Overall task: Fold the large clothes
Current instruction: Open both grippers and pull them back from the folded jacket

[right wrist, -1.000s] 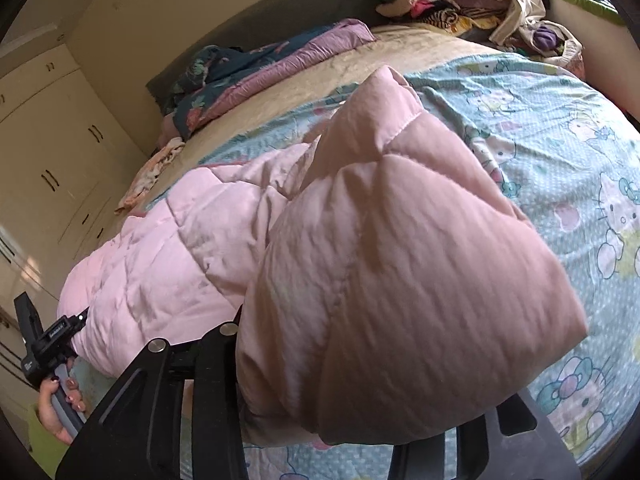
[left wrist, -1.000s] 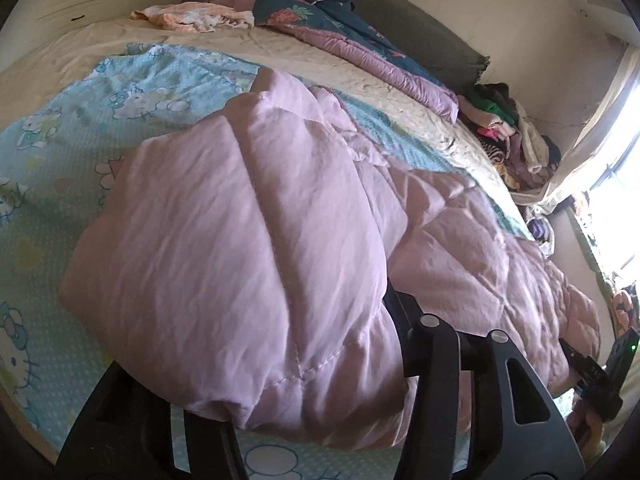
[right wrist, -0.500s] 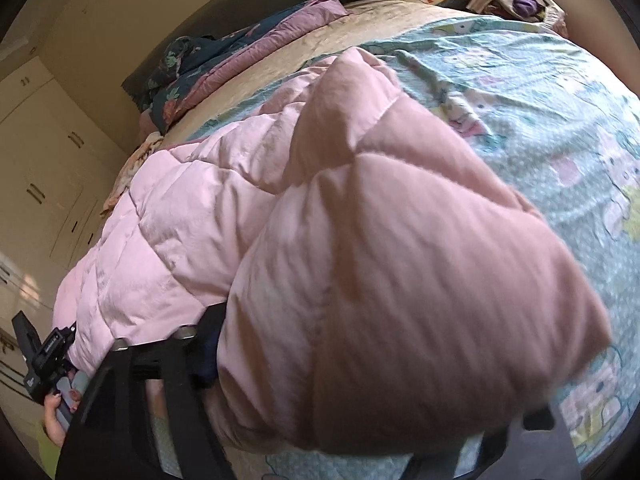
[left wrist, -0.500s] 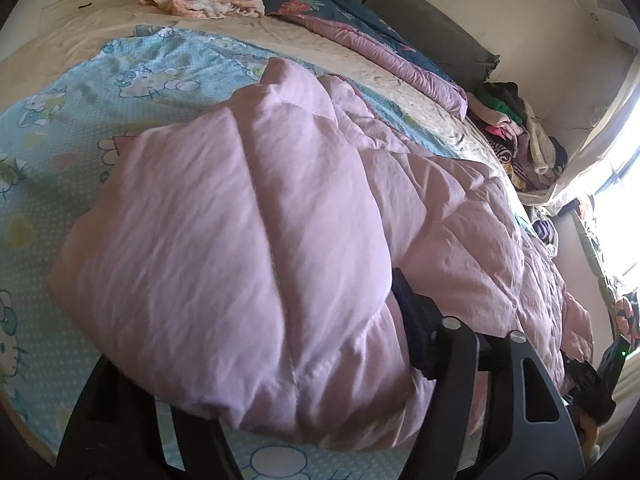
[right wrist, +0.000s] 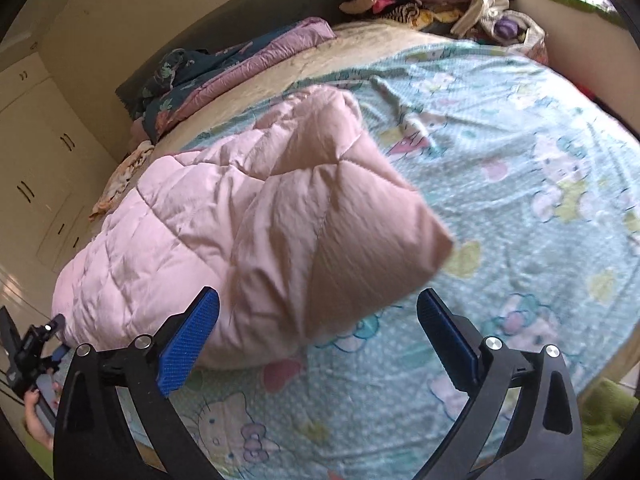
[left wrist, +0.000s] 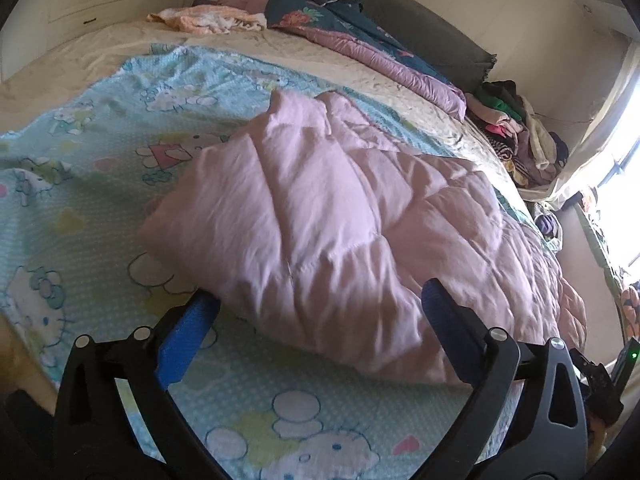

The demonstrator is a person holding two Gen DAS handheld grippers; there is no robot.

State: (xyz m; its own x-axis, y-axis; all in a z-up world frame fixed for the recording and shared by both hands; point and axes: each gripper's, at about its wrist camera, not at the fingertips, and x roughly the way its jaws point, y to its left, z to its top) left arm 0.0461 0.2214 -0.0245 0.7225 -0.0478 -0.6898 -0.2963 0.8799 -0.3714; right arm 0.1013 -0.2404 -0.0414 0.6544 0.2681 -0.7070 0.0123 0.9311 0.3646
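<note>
left wrist view: the left gripper [left wrist: 320,312] has its jaws opening wide and holds nothing. the blue pads [left wrist: 188,340] sit either side of the near edge of the pink quilted coat [left wrist: 328,216], but they aren't pressing on it. the coat lies in a puffy bundle on the light blue cartoon-print sheet [left wrist: 72,208], which covers the bed. further back there's a dark floral quilt [left wrist: 360,40] with a purple edge, and a pile of mixed clothes [left wrist: 516,132] near the bright window on the right.

right wrist view is pretty much the same story. the right gripper [right wrist: 318,332] is also opening its jaws, nothing between the pads [right wrist: 188,348] that they're squeezing. the coat [right wrist: 248,240] lies just ahead of the fingers, one folded corner sticking out toward the right over the sheet [right wrist: 520,184]. low in the left corner you can see the person's hand [right wrist: 38,420] on the other gripper's handle. cream cupboards [right wrist: 36,168] line the left wall.
</note>
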